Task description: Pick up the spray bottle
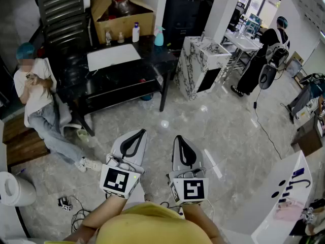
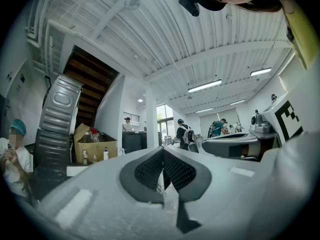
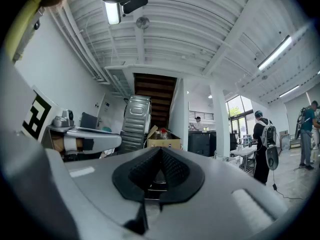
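The spray bottle (image 1: 159, 37), pale blue with a trigger head, stands on the far right corner of the black low table (image 1: 124, 83), well ahead of both grippers. My left gripper (image 1: 139, 132) and right gripper (image 1: 179, 138) hang side by side over the marble floor at the bottom of the head view, pointing roughly level toward the table. Both are shut with nothing between the pads. In the left gripper view the left gripper (image 2: 163, 150) shows its ribbed pads meeting; the spray bottle (image 2: 122, 151) is a tiny shape far off. The right gripper (image 3: 160, 151) looks the same.
A white bottle (image 1: 135, 32), small bottles, a white board (image 1: 113, 56) and a cardboard box (image 1: 122, 11) share the table. A marble-patterned cabinet (image 1: 203, 65) stands right of it. A person (image 1: 38, 98) sits at the left; another (image 1: 264, 60) stands far right. A white counter (image 1: 284, 197) is near right.
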{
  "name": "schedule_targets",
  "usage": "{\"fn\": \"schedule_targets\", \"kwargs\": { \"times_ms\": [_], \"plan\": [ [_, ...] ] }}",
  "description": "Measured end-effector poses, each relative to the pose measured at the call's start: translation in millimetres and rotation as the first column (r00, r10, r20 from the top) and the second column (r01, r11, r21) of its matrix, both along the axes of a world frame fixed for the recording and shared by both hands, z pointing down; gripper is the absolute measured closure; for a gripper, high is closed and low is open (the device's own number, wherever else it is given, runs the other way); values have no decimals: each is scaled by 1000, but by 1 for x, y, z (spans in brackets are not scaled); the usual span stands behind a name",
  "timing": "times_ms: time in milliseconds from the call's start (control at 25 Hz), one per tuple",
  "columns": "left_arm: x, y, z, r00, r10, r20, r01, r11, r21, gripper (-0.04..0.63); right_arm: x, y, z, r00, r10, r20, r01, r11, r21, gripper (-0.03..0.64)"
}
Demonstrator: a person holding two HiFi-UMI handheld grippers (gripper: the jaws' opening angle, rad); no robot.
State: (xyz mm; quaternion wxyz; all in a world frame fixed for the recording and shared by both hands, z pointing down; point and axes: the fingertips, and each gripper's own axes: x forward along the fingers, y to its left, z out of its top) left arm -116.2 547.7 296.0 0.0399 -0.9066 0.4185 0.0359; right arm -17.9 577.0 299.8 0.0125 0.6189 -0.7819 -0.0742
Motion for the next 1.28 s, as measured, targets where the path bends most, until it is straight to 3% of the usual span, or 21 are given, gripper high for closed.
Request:
{"fn": "schedule_targets", "kwargs": {
  "times_ms": [320,600,920,1280],
  "plan": [
    [7,-76,11,1000,-3,-24,3,1000,10,592,13,-76,14,999,2,40,-1,1000,-9,618],
    [7,-189,11,999,-5,-42,5,1000,-3,592,15,-187,13,1000,5,16,-5,1000,3,617],
    [16,-306,10,1000,26,-14,-25,999,25,592,18,-305,11,999,35,3,-35,999,-8,617],
    [33,-381,19,996,81,-28,-80,997,11,592,26,-379,24,998,70,-5,-70,997,-43,617]
  ]
}}
